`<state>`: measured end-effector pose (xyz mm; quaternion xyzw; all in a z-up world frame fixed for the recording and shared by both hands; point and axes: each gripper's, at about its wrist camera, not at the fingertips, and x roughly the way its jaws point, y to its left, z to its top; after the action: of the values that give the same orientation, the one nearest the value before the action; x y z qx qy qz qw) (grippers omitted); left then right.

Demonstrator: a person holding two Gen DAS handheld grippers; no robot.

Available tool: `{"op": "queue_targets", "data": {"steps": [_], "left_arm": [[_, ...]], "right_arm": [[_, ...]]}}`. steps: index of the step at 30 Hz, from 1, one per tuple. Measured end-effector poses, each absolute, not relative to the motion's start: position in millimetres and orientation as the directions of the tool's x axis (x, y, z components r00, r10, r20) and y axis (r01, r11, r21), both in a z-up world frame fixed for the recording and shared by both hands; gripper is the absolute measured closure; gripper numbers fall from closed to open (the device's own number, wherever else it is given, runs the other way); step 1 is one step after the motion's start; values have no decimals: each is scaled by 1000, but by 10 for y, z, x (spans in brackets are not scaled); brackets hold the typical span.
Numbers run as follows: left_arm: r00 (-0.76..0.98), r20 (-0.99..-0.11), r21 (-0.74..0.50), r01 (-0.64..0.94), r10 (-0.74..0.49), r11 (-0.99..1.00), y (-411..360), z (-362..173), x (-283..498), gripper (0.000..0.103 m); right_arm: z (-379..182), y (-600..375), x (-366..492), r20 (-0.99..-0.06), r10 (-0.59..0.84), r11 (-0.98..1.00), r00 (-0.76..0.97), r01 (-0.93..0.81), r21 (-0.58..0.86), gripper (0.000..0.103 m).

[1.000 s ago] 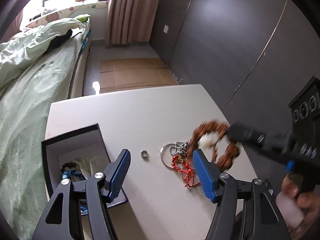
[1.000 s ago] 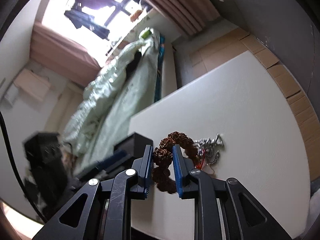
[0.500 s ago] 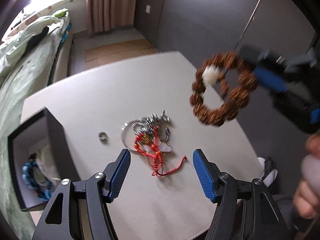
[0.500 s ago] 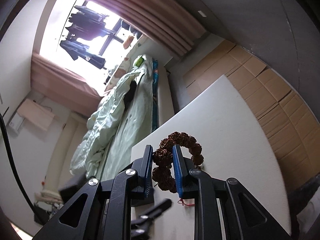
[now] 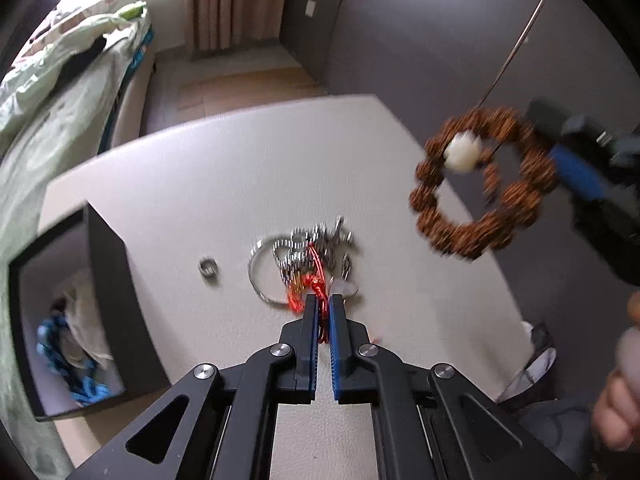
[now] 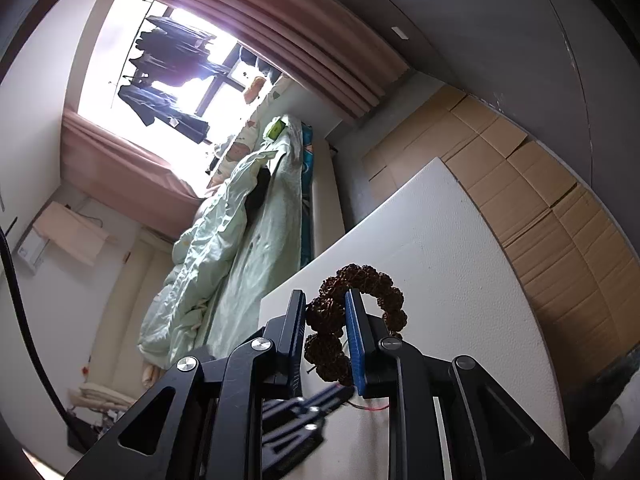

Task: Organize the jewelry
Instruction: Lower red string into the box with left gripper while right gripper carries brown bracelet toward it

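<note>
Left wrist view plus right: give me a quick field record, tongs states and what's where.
left tongs: just closed, shut on red cord, still on table
right tongs: shut on brown bead bracelet, held above table
jewelry pile: silver chain, bangle ring
small ring: lies apart, left of pile
black box: open, blue beads inside

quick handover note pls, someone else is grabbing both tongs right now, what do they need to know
Left tongs: have just closed on the red cord in the tangle on the table.
Right tongs: shut on the brown bead bracelet, held up off the table.
On the table: silver chain, thin silver hoop, small ring.
Black box, at the table's left edge: blue beads already inside.
Left to do: box the bracelet, the cord, then the silver pieces.
</note>
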<state>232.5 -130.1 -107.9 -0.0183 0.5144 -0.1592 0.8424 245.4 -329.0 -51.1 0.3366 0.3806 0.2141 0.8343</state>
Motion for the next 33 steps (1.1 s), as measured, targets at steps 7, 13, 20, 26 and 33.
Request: {"op": "queue_targets", "data": {"steps": [7,13,20,26,33], "left_arm": [[478,-824,-201,252,-303,947,-1182,-712,2238,99],[531,-794,-201,231,-296,952,-939,-476,2192,99],[582,-770,-206,162,-262,965,-512,-349,2169,99],[612,-755,-218,102,-234,971,-145,-363,2103,99],[630,-733,-281,60,-255,958,124,-475,2085,98]], "right_arm": [[-517,-3211,2461,-488,620,681,614,-114,723,82],[-486,-3103,2461,-476,632,679,611,-141,721,82],[-436,-2870,2453,-456,656,675,601,-196,712,82],[-412,-2617,2463,-440,681,664,586,-240,708,82],[-380,-2231,2467,-441,704,663,557,-291,690,82]]}}
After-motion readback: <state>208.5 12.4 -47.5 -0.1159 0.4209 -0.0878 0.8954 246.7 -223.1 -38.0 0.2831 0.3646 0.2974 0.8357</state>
